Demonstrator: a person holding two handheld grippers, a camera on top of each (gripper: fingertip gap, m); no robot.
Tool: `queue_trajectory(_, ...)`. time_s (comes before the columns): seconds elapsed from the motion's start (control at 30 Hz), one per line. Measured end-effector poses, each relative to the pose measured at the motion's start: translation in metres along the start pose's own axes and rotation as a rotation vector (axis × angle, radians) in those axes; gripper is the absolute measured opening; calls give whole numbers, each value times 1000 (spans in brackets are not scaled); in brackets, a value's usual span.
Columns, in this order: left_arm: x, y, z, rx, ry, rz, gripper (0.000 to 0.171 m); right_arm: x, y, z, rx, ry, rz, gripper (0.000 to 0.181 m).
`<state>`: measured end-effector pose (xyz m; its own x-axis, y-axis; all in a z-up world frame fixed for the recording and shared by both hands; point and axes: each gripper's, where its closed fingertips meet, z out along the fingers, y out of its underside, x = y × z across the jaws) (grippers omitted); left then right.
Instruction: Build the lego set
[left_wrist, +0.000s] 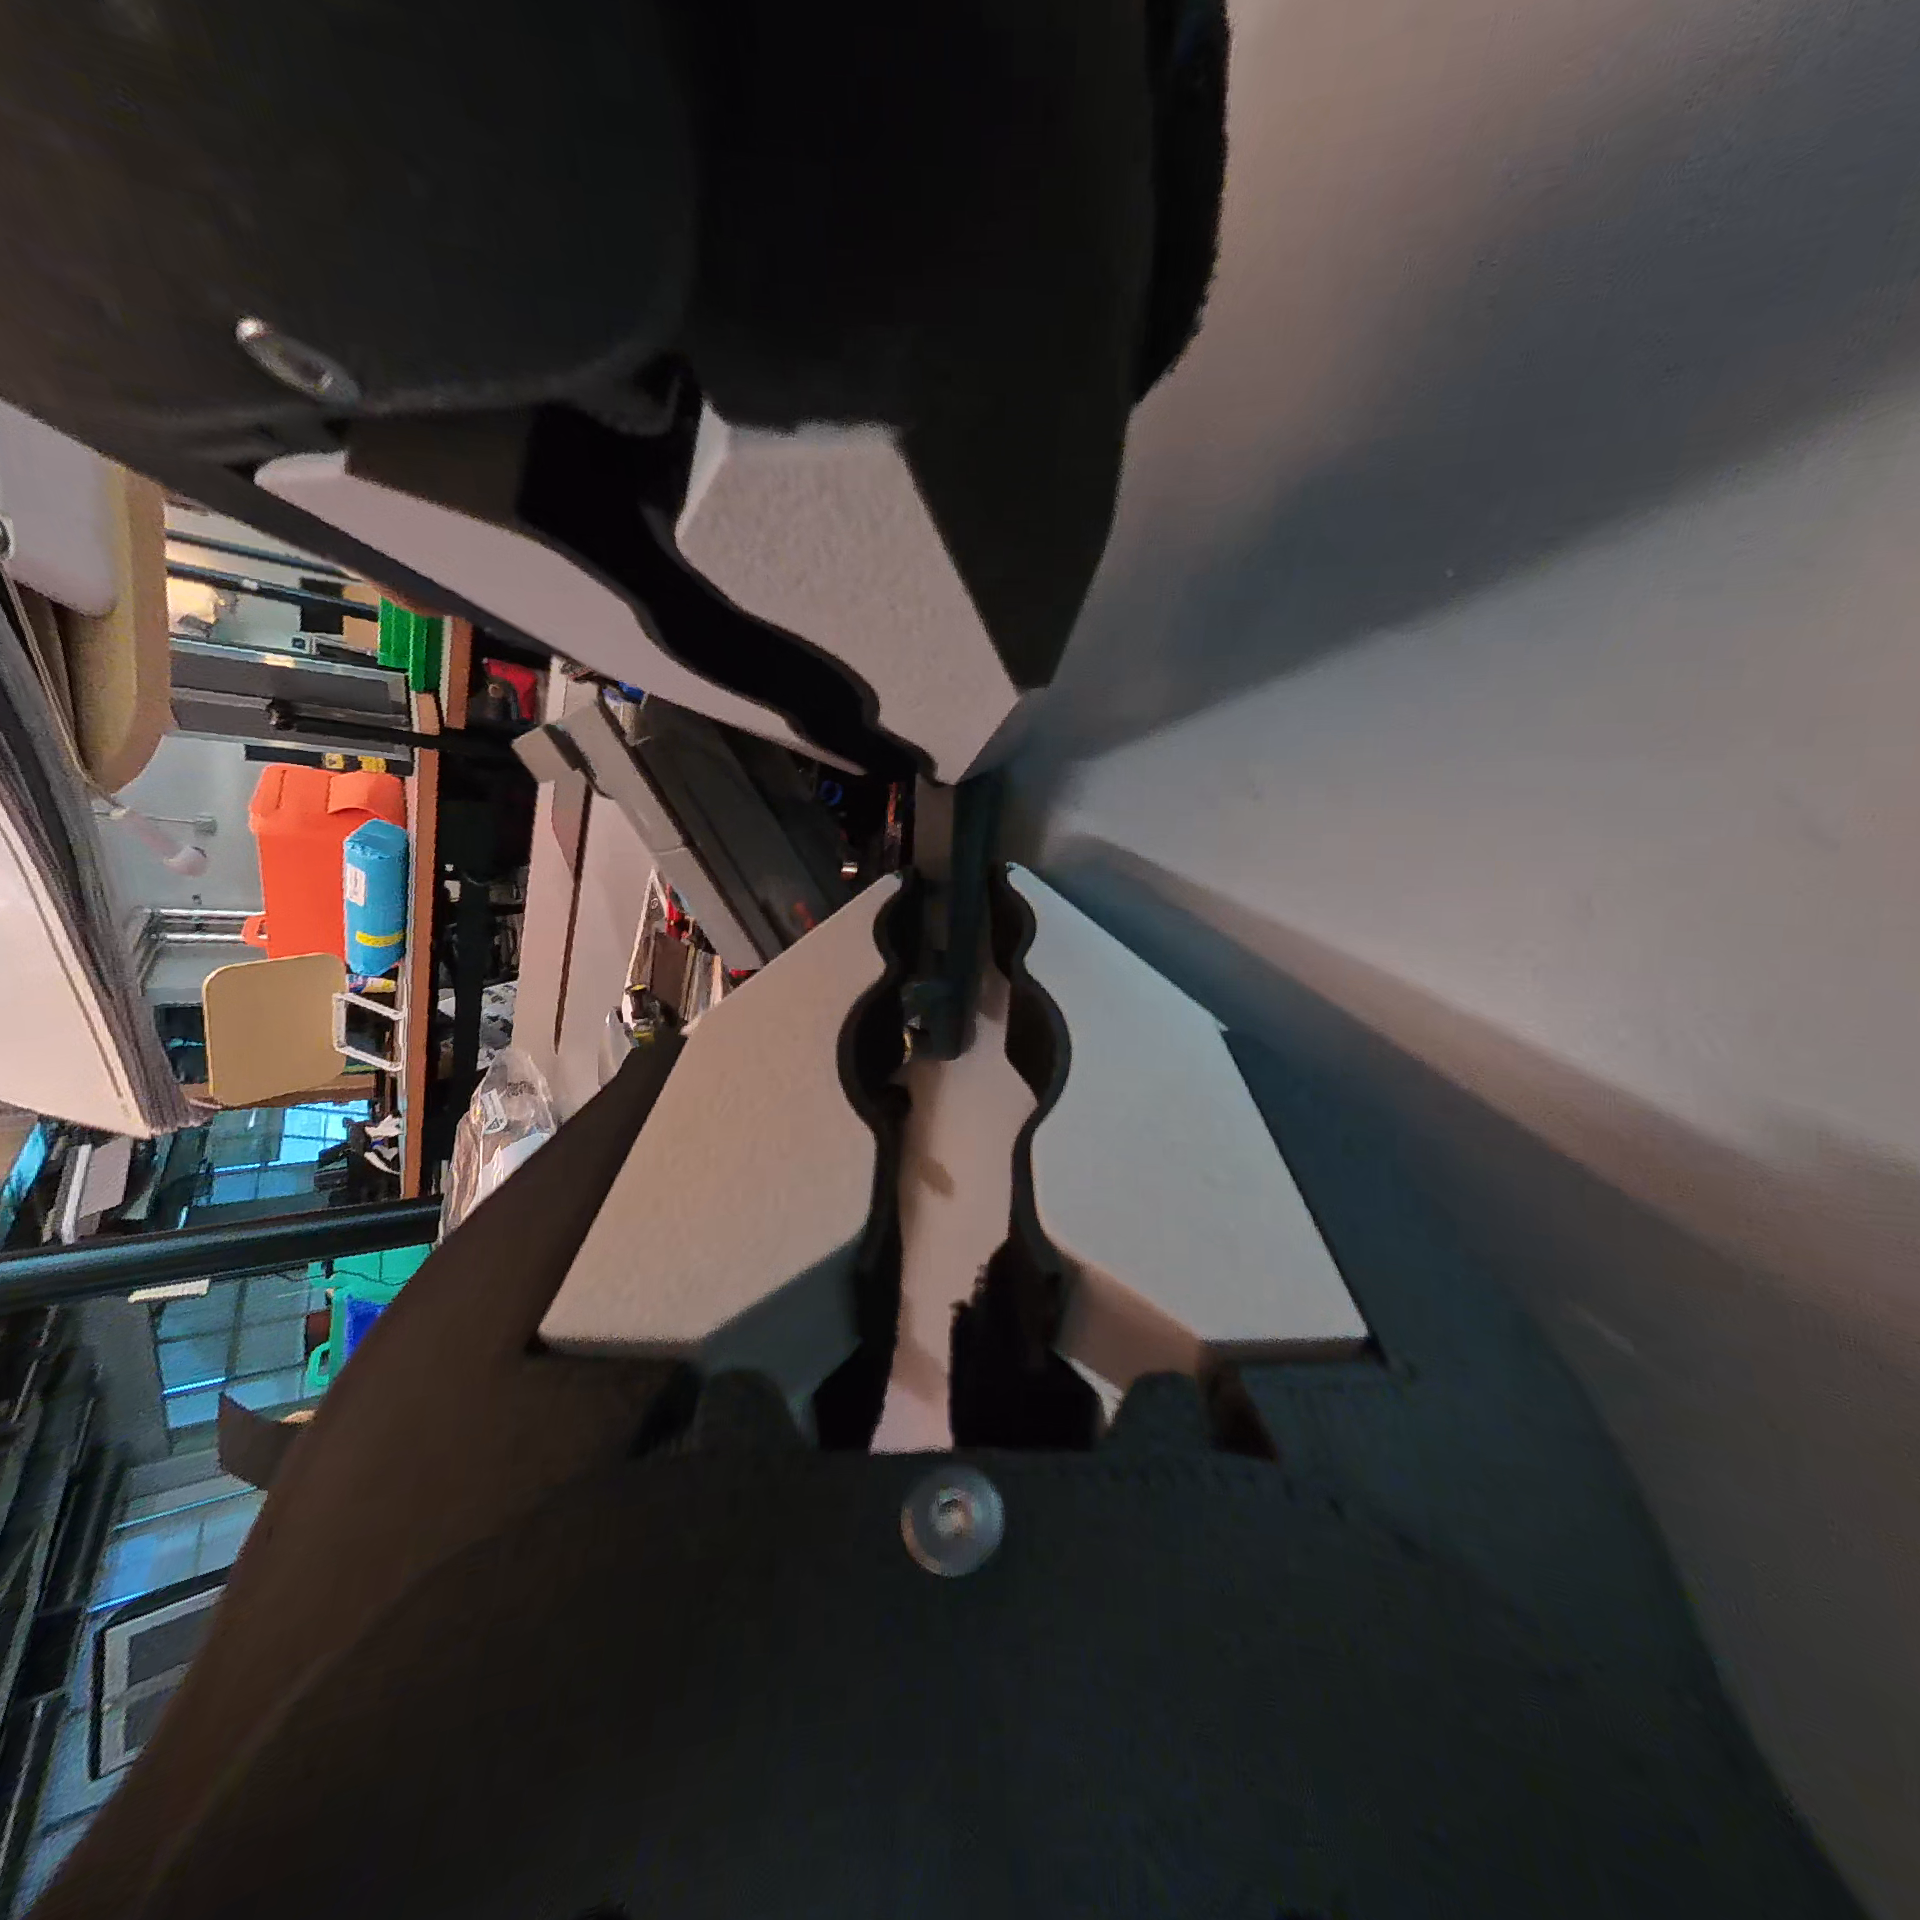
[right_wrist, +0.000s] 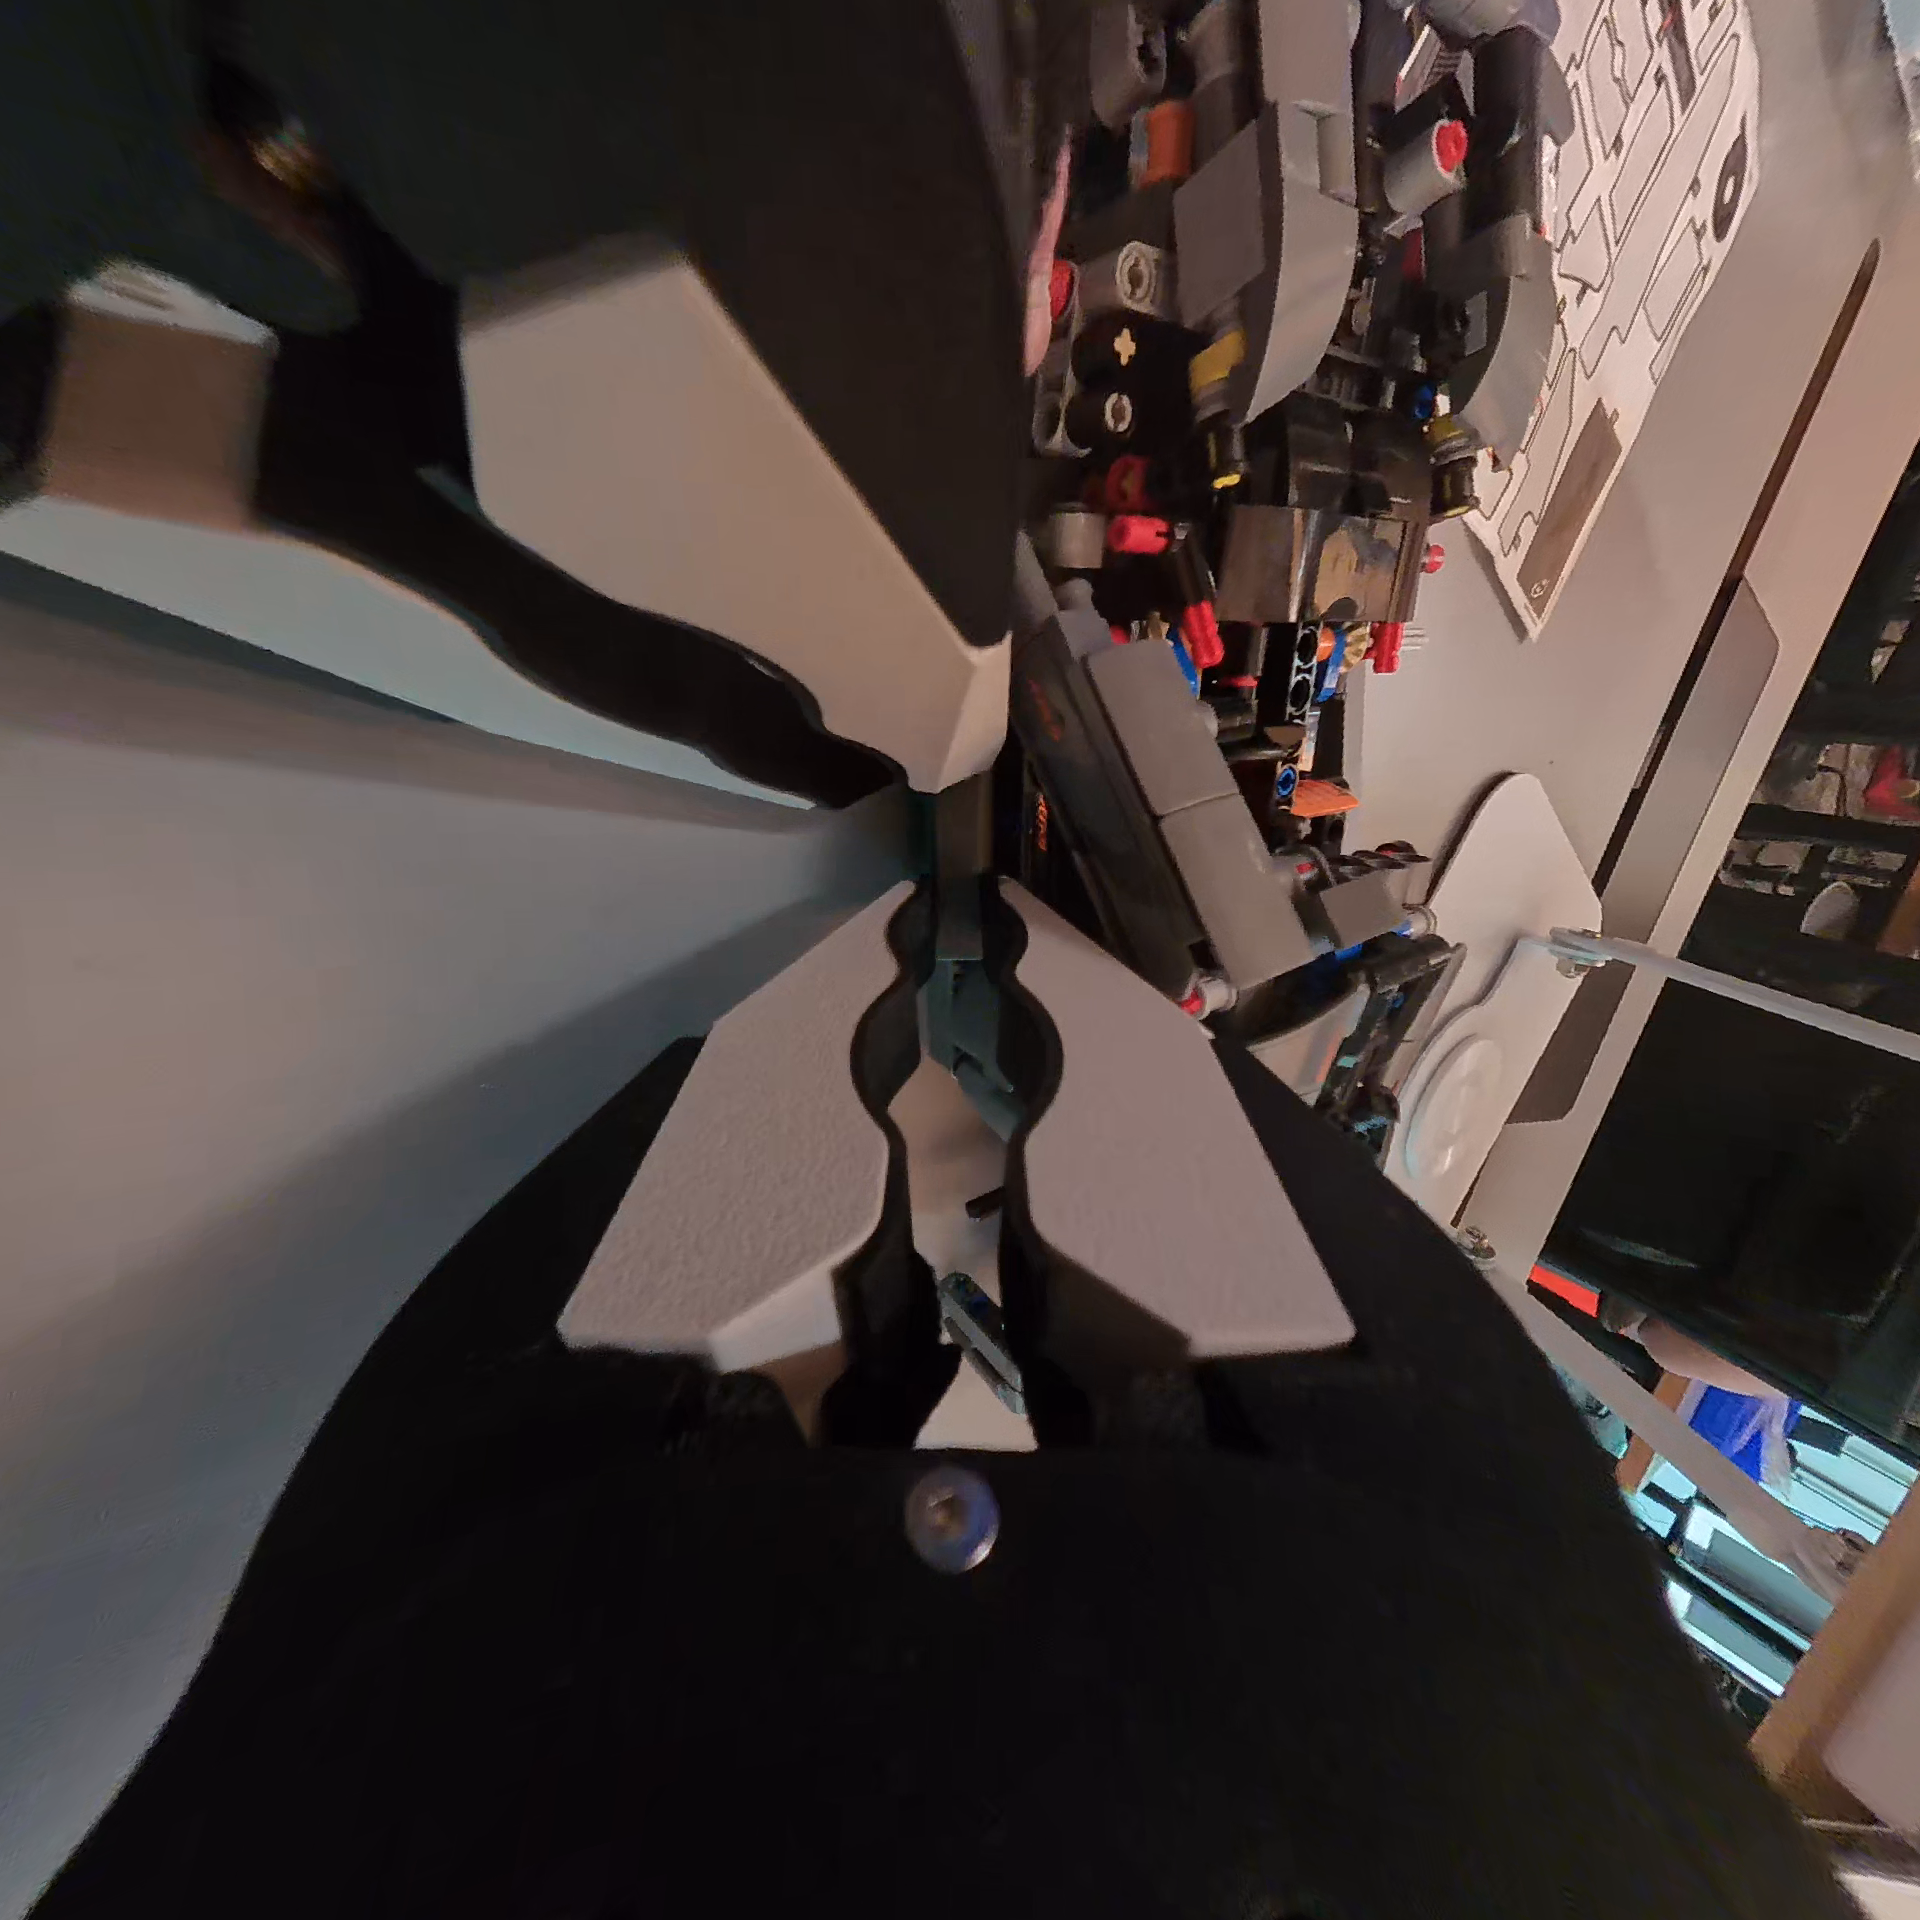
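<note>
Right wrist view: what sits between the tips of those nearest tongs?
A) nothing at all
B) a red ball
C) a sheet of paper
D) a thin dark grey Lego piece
D: the right tongs are closed on a thin dark grey Lego piece, with the other tongs meeting it from above.

Matt, faintly grainy white plastic fingers (left_wrist: 758, 1122) sit on a rough black printed gripper body with a shiny metal screw (left_wrist: 952, 1519); at one o'clock, the smooth grey-and-black plastic lego model (right_wrist: 1278, 343) gleams slightly.
</note>
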<state>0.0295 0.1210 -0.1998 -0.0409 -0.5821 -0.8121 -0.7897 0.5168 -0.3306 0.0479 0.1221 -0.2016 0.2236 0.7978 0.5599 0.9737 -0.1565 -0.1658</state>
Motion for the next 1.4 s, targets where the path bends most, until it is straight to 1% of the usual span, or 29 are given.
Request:
queue_trajectory(0.2, -3, 2, 4, -32, -17, 15, 11, 4, -1, 0, 0, 12, 16, 8)
queue_trajectory(0.3, -5, 4, 6, -51, -23, 6, 11, 7, -1, -7, 11, 27, 32, 12)
queue_trajectory(0.43, -5, 4, 7, -59, -23, 8, 11, 10, 2, -17, 59, 32, 80, 10)
queue_trajectory(0.5, -6, 4, 8, -64, -19, 4, 11, 5, 0, -16, 81, 23, 48, 11)
queue_trajectory(0.67, -6, 5, 8, -78, -27, 4, 11, 6, -3, -6, 100, 75, 0, 7)
queue_trajectory(0.7, -6, 5, 8, -79, -28, 8, 11, 7, -4, -5, 102, 77, 0, 9)
queue_trajectory(0.83, -7, 5, 9, -87, -39, 15, 11, 11, -3, -3, 97, 89, -8, 5)
queue_trajectory(1.03, -7, 7, 7, -96, -54, 22, 11, 11, -3, -1, 105, 90, -1, 6)
queue_trajectory(1.4, -8, 4, 9, -120, -78, 26, 11, 11, -3, -1, 128, 51, 15, 5)
